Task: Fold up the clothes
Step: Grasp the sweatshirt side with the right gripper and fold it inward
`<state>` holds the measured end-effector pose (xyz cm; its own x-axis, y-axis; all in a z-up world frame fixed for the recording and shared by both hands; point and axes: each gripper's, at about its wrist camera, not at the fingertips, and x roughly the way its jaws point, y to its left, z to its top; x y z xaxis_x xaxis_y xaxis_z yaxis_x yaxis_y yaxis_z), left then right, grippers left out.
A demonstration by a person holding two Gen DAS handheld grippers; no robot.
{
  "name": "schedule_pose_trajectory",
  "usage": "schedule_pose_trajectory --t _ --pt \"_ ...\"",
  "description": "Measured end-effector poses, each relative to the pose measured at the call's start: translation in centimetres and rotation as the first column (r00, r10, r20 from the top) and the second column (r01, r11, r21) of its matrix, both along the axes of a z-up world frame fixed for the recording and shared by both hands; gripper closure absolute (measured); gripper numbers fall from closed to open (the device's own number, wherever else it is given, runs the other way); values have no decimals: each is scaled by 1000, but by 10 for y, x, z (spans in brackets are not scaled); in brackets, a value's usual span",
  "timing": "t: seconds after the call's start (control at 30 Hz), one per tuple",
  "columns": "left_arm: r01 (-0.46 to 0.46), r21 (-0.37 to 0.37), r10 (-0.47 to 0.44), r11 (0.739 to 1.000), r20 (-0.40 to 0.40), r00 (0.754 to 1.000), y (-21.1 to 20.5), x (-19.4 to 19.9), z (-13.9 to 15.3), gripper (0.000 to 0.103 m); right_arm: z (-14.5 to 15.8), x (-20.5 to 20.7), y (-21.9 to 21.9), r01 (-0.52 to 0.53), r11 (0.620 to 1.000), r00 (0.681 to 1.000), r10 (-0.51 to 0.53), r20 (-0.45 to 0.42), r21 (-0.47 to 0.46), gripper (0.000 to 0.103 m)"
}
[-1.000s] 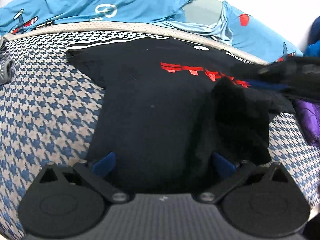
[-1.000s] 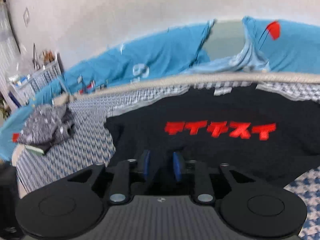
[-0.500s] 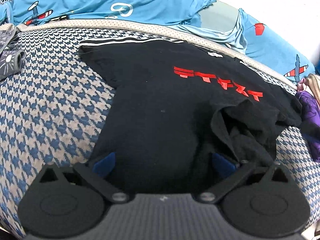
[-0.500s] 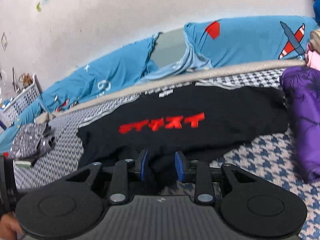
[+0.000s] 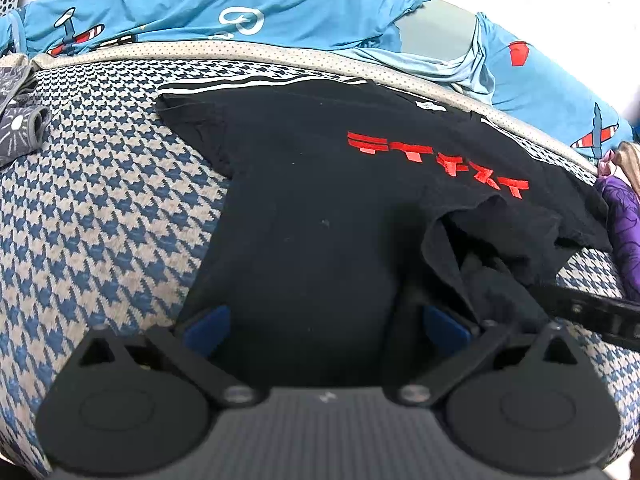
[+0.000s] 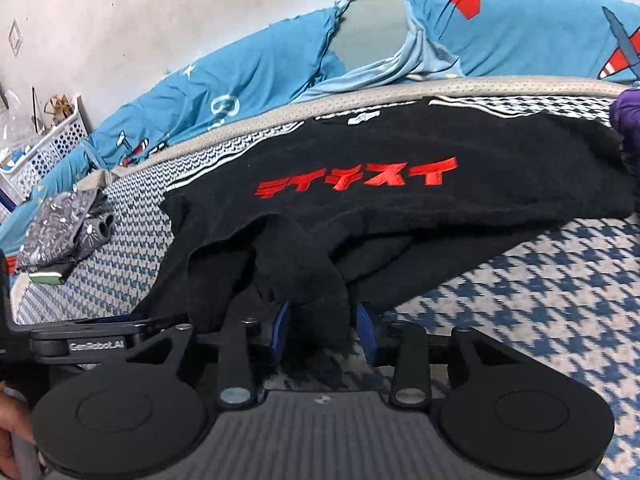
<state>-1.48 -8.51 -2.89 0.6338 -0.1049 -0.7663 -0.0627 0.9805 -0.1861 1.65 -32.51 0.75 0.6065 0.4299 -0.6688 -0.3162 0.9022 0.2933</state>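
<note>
Black T-shirt [image 6: 400, 208] bunched in the just-opening right claw [image 6: 324, 328]; left claw [image 5: 324, 324] wide, empty.

- I see a black T-shirt [image 6: 400, 168] — soft matt cotton-like cloth, red lettering printed flat.
- Houndstooth cover [image 5: 100, 216] — coarse woven fabric.
- My gripper bodies look like matt black plastic, with blue pads [image 6: 366, 334].

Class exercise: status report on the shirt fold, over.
Left hand-held gripper open above black T-shirt. Right hand-held gripper just opening, bunched hem between its jaws. Purple garment alongside.
</note>
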Motion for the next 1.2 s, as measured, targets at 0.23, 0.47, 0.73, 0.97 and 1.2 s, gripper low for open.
schedule_pose_trajectory --t 0.23,0.47,0.73,0.97,1.2 --pt "17 6 -17 1000 3 1000 0 -1 0 0 -2 0 9 51 998 998 -50 31 -24 98" --pt "24 -23 -24 999 11 1000 7 -5 3 0 33 -39 -6 180 983 969 -174 177 -23 98" --pt "71 -36 -70 997 12 997 7 -16 6 0 63 -108 -30 386 922 876 -357 323 -26 98" --pt "160 -24 -159 987 41 986 0 -32 13 0 76 -163 -61 536 844 781 -493 384 -5 98" --pt "241 -19 -239 970 58 969 -3 -45 20 0 71 -196 -77 597 801 765 -554 328 -41 98"
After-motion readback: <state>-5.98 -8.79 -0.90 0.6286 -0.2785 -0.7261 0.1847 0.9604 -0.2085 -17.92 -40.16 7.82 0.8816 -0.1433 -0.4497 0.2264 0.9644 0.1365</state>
